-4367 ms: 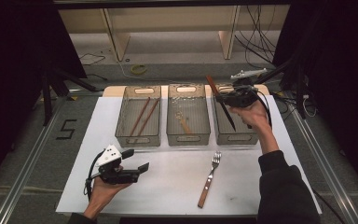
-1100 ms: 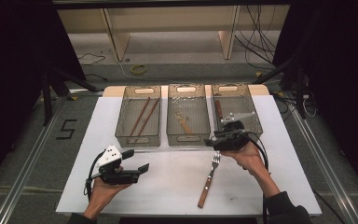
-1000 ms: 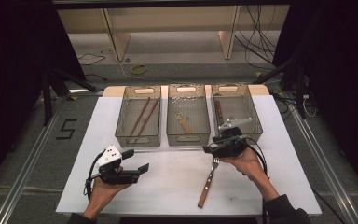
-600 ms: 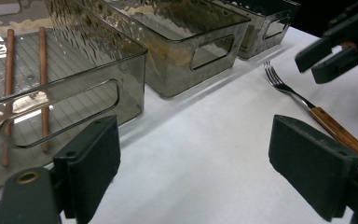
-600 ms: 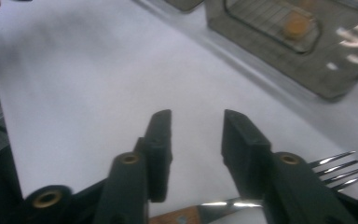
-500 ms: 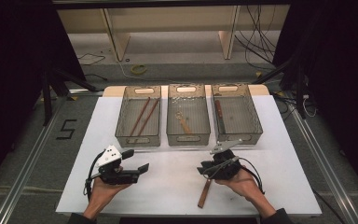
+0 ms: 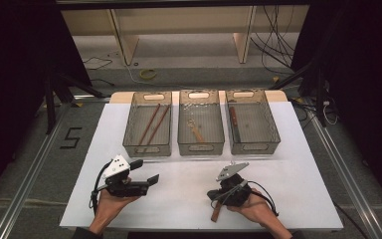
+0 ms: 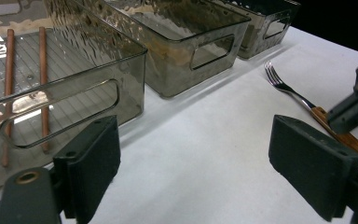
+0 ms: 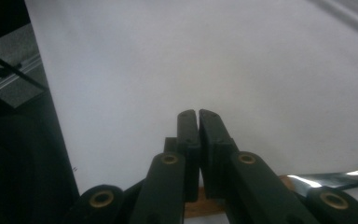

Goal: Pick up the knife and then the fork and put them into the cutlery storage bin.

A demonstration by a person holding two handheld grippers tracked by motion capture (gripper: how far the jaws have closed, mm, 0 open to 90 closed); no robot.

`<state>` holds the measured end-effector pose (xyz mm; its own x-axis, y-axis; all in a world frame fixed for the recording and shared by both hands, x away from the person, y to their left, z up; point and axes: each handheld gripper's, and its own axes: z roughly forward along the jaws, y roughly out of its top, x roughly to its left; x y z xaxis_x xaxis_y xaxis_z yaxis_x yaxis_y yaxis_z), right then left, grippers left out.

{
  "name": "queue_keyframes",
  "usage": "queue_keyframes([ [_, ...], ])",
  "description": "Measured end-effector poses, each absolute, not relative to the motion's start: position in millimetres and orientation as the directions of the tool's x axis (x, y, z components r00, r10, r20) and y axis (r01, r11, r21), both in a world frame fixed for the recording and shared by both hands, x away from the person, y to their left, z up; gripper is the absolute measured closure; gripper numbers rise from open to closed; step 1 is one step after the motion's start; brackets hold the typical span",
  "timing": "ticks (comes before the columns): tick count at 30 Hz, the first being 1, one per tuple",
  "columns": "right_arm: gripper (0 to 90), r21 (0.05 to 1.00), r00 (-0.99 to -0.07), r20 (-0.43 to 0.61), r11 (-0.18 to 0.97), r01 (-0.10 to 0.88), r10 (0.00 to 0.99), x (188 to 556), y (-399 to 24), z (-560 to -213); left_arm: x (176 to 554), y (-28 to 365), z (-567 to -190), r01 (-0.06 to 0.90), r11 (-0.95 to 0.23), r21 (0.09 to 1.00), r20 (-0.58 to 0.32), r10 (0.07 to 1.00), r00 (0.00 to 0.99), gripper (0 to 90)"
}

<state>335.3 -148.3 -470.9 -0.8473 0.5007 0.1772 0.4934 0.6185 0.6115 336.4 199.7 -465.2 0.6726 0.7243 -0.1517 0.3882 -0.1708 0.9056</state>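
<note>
The wooden-handled steel fork (image 8: pixel 307 109) lies flat on the white table (image 7: pixel 179 199), in the lower right of the high view, and its brown handle end juts out below the right gripper (image 7: pixel 218 195). In the right gripper view the handle crosses under the jaws and the shiny steel neck runs off to the lower right edge. The right gripper's jaws have just been closing and now stand pressed nearly together, with the handle beneath them near their base; I cannot tell whether the pads press on it. In the left gripper view the fork's tines point to the upper left and the right gripper comes down onto the handle at the right edge.

The left gripper (image 7: pixel 144 172) rests in the person's hand in the lower left of the high view, its jaws released and spread wide over bare table.

Above, three smoky clear plastic bins stand in a row. The left bin (image 7: pixel 147 148) holds two brown wooden chopsticks (image 7: pixel 150 124), the middle bin (image 7: pixel 201 147) a small wooden utensil (image 7: pixel 196 132), and the right bin (image 7: pixel 253 145) a dark-handled utensil (image 7: pixel 233 118).
</note>
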Motion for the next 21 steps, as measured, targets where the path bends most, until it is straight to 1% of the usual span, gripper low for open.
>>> queue_keyframes([
  [3, 89.7, 0.592, -0.854, 0.174, 0.641, 0.489, 0.491, 331.6, -145.6, -475.4, 336.3, 199.6, -465.2, 0.388, -0.172, 0.906, -0.151, 0.724, 0.673, 16.0],
  [10, 90.0, 0.555, -0.868, 0.162, 0.684, 0.474, 0.47, 324.3, -142.8, -482.4, 336.4, 199.7, -465.1, 0.387, -0.171, 0.906, -0.151, 0.724, 0.673, 16.0],
  [16, 90.0, 0.537, -0.877, 0.142, 0.708, 0.458, 0.459, 319.9, -145.6, -480.0, 336.3, 199.6, -465.1, 0.388, -0.172, 0.906, -0.151, 0.725, 0.672, 16.0],
  [21, 90.0, 0.523, -0.871, 0.135, 0.713, 0.467, 0.472, 316.3, -156.5, -478.1, 336.3, 199.7, -465.2, 0.388, -0.171, 0.906, -0.152, 0.725, 0.672, 16.0],
])
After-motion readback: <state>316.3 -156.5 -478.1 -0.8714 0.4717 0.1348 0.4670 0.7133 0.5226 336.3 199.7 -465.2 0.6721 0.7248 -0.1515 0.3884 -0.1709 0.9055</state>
